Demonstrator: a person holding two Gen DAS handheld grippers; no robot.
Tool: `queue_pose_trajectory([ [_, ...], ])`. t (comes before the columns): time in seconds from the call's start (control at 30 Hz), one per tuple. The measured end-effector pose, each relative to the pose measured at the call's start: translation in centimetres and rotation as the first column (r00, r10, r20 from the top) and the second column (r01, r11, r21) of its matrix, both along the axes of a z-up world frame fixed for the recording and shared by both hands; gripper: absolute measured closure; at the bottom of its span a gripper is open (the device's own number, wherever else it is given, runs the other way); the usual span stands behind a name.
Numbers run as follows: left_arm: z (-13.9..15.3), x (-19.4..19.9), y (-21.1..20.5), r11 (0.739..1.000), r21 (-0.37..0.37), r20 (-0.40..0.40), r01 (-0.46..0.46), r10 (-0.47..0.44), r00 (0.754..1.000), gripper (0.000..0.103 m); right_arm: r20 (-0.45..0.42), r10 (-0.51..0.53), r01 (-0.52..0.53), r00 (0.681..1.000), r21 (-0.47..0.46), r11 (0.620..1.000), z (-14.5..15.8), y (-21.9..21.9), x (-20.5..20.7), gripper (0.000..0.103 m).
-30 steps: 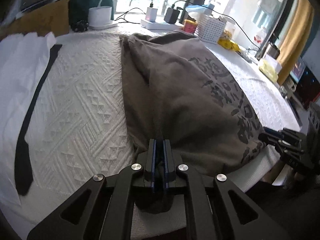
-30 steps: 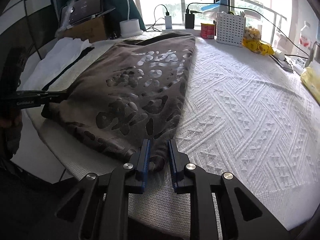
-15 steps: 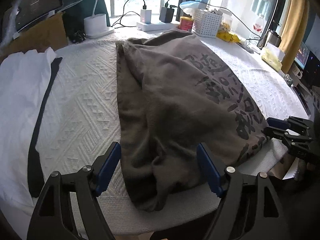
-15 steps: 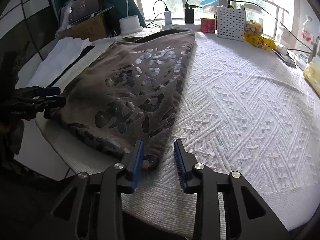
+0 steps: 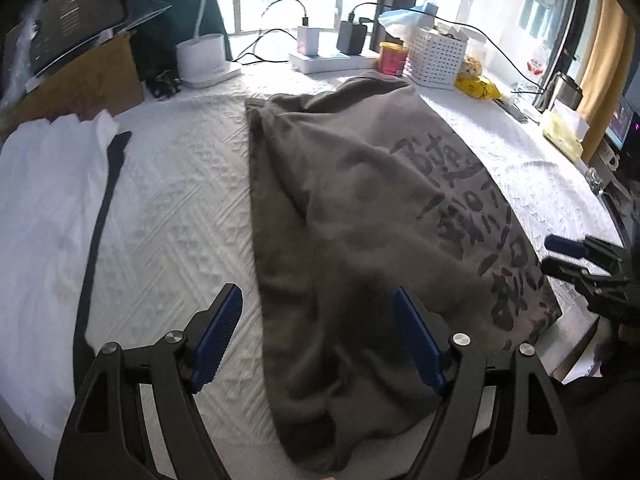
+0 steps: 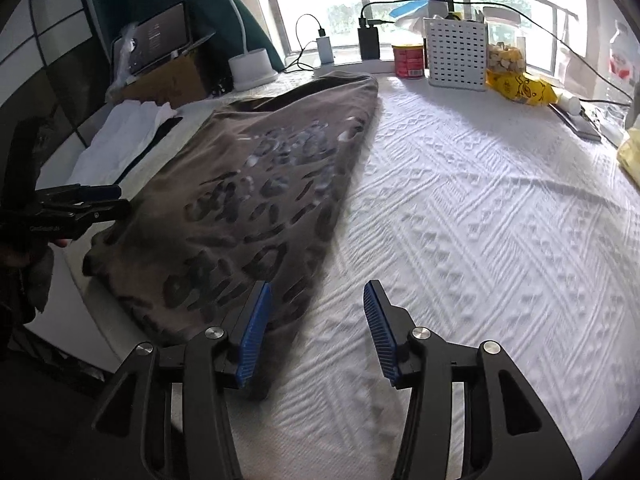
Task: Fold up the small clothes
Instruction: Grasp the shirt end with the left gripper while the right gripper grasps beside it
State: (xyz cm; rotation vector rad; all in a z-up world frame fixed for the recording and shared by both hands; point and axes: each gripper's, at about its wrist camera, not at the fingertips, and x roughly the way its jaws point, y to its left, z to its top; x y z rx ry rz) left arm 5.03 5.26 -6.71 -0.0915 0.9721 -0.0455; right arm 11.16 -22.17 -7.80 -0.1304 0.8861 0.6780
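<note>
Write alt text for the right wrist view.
The right tool, its jaws opening with nothing pressed between them, hangs over the near corner of a brown printed garment lying folded on a white textured cloth. At the left edge the left tool is open beside the garment. A white basket stands by the window.

Left gripper [image 5: 318,320] angled downward, jaws spread wide, right gripper [image 6: 316,312] angled downward, jaws opening
</note>
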Motion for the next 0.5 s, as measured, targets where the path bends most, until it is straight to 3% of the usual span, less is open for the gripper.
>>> queue_pose_trajectory([
  [0.13, 0.5, 1.4, 0.2, 1.000, 0.011, 0.015, 0.003, -0.003, 1.000, 0.025, 0.013, 0.000, 0.000, 1.000, -0.013, 1.000, 0.2, 0.3, 1.4, 0.050],
  [0.23, 1.2, 2.6, 0.7, 1.000, -0.003, 0.043, -0.008, 0.008, 0.999, 0.025, 0.010, -0.015, 0.015, 1.000, -0.019, 1.000, 0.2, 0.6, 2.7, 0.038],
  [0.5, 1.9, 6.7, 1.2, 0.999, -0.037, 0.091, -0.010, 0.013, 0.996, 0.025, 0.020, -0.026, 0.026, 0.999, -0.039, 0.999, 0.9, 1.4, 6.2, 0.034],
])
